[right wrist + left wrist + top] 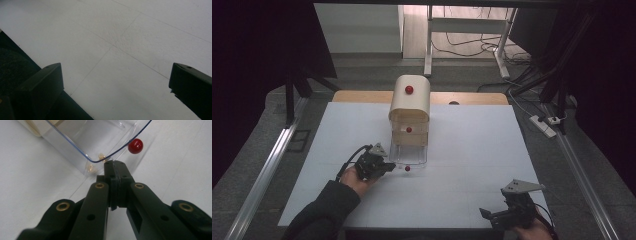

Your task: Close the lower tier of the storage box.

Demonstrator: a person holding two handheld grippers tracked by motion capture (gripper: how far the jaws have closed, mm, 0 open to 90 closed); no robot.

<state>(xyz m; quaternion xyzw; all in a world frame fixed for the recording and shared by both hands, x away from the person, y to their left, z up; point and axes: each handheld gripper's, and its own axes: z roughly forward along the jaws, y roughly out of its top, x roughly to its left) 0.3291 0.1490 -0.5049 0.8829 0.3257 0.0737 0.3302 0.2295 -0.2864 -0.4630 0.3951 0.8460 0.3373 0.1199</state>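
A cream cabinet [410, 102] with a rounded top and a red knob [409, 89] stands at mid-table. Its clear bottom drawer [408, 152] is pulled out toward me and carries a red ball knob [407, 168]. My left gripper [387, 167] sits just left of that knob. In the left gripper view its jaws [114, 165] are pressed together right under the clear drawer's rim [75, 147], with the red ball knob [135, 146] beyond to the right. Whether the thin rim is pinched I cannot tell. My right gripper [492, 215] rests at the front right, jaws wide apart [116, 82] over bare white table.
The white table top [472, 150] has a wooden strip along its far edge. A middle drawer with a small red knob [408, 129] is closed. Metal rails run along both sides, and cables and a power strip [543, 125] lie on the floor at right.
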